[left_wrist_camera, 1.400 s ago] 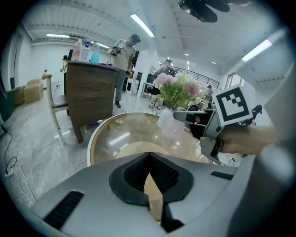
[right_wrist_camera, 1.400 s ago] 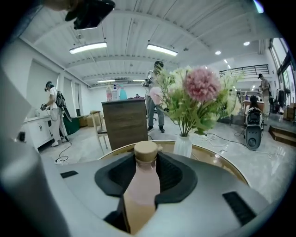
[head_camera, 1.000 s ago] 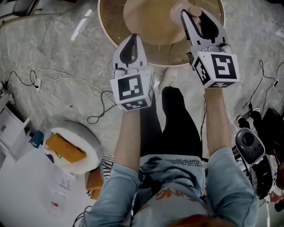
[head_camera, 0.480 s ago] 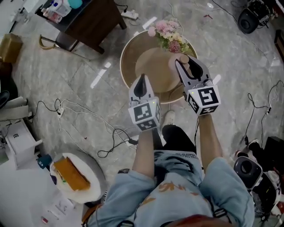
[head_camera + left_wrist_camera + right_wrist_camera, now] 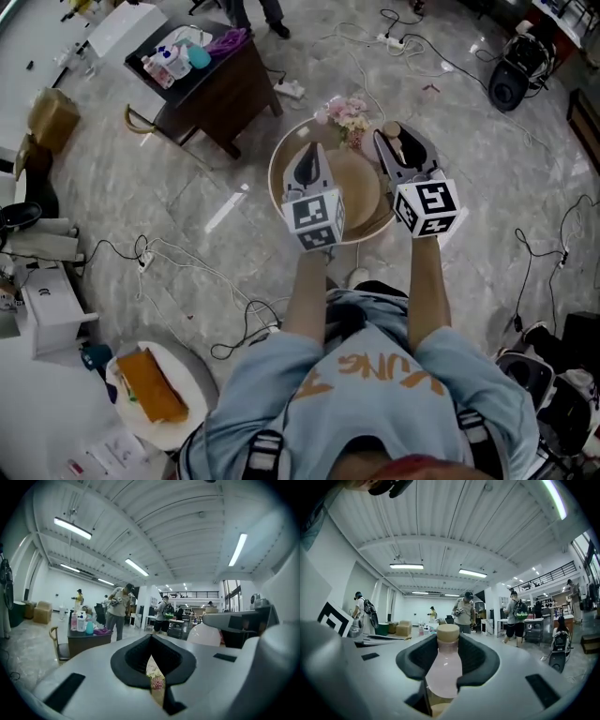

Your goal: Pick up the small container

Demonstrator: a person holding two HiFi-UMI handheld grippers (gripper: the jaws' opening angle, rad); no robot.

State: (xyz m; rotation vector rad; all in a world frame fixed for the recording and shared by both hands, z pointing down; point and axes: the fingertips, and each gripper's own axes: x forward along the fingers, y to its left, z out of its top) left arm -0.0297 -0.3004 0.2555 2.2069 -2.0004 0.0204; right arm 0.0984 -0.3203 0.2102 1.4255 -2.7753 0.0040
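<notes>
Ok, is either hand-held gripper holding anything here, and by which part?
The right hand-held gripper grips the small pink bottle by its body, below the tan cap. The left hand-held gripper is shut and empty.

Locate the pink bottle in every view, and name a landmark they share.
Head view: pink bottle upper right of centre, in right gripper.
Left gripper view: cannot tell; pale rounded shape at right might be it.
Right gripper view: bottom centre, clamped.
Landmark: standing person in grey, both gripper views.
</notes>
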